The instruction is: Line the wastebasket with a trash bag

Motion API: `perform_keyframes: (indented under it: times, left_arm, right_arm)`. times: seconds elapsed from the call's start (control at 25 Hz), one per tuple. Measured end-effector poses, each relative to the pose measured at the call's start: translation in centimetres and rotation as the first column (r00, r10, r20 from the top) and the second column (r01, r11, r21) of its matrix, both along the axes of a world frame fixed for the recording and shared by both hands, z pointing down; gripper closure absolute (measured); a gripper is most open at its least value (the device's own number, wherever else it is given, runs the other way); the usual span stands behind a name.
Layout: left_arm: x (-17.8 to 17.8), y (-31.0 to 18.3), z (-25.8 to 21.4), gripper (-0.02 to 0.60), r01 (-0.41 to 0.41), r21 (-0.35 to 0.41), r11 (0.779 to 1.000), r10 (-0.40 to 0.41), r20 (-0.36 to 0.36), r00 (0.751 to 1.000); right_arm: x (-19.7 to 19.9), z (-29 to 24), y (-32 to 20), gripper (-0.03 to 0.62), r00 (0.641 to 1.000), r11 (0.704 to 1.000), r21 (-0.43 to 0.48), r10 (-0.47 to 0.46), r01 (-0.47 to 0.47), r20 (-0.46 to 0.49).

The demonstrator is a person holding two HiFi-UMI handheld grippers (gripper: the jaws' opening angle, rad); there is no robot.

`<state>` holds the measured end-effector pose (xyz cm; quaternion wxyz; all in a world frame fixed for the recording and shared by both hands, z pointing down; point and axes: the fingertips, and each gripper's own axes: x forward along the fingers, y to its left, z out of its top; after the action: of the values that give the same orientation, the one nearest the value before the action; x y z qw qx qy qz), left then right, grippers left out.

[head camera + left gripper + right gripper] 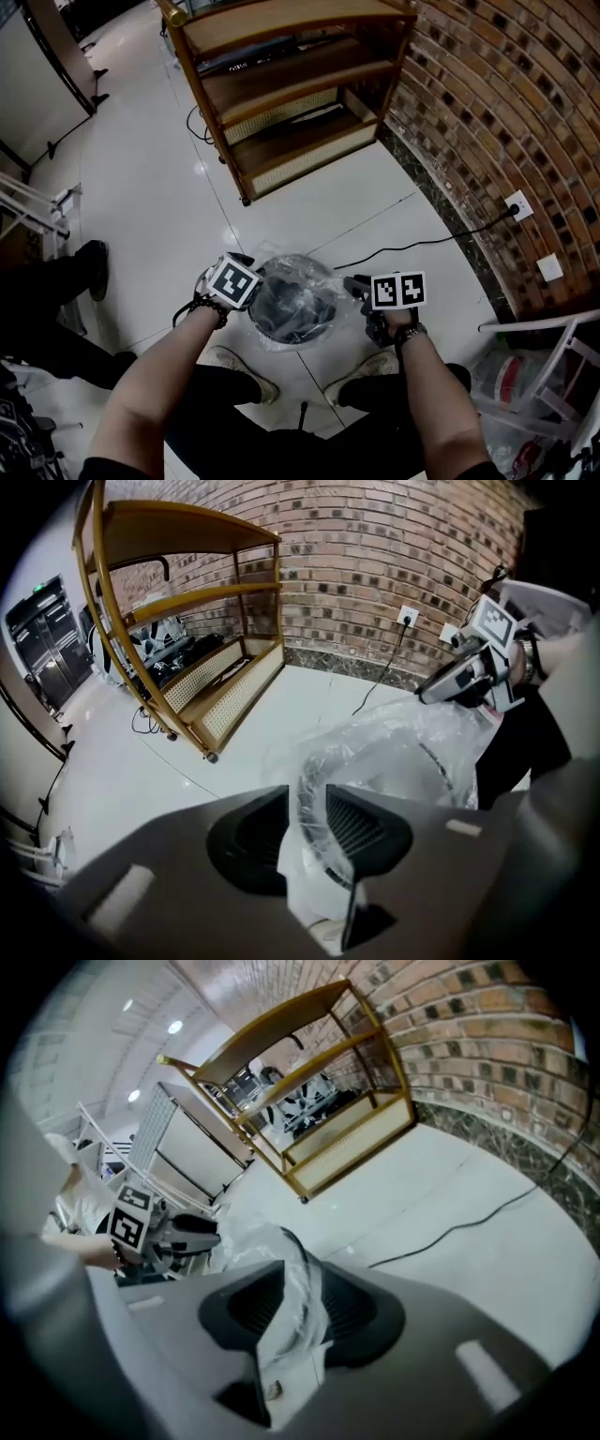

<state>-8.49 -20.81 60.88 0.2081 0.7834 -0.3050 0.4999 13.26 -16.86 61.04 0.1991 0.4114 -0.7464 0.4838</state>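
A dark round wastebasket (298, 323) stands on the floor between my feet, with a clear trash bag (292, 270) draped into it and over its rim. My left gripper (255, 283) is at the basket's left rim. In the left gripper view its jaws (305, 841) are shut on the bag film (394, 752) at the rim. At the right rim is my right gripper (356, 287). The right gripper view shows crumpled bag film (246, 1234) pinched between its jaws (300, 1312). Each gripper shows across the basket in the other's view: the right (441, 682), the left (202, 1232).
A wooden shelf unit (291, 94) stands ahead, with a brick wall (506, 112) to the right. A black cable (422, 246) runs across the floor to a wall outlet (517, 204). A white rack with bagged items (548, 375) stands at right. Another person's dark shoe (94, 267) is at left.
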Motion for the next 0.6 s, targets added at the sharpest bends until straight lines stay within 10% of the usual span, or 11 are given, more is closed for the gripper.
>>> perform_keyframes:
  times: [0.36, 0.6]
  left_arm:
    - [0.5, 0.1, 0.4, 0.454, -0.015, -0.008, 1.000, 0.015, -0.020, 1.000]
    - [0.1, 0.2, 1.0, 0.454, -0.004, -0.018, 1.000, 0.004, -0.017, 1.000]
  right_arm:
    - [0.1, -1.9, -1.8, 0.470, 0.960, 0.997, 0.021, 0.071, -0.079, 0.271]
    - [3.4, 1.8, -2.3, 0.471, 0.984, 0.993, -0.038, 0.113, -0.109, 0.138]
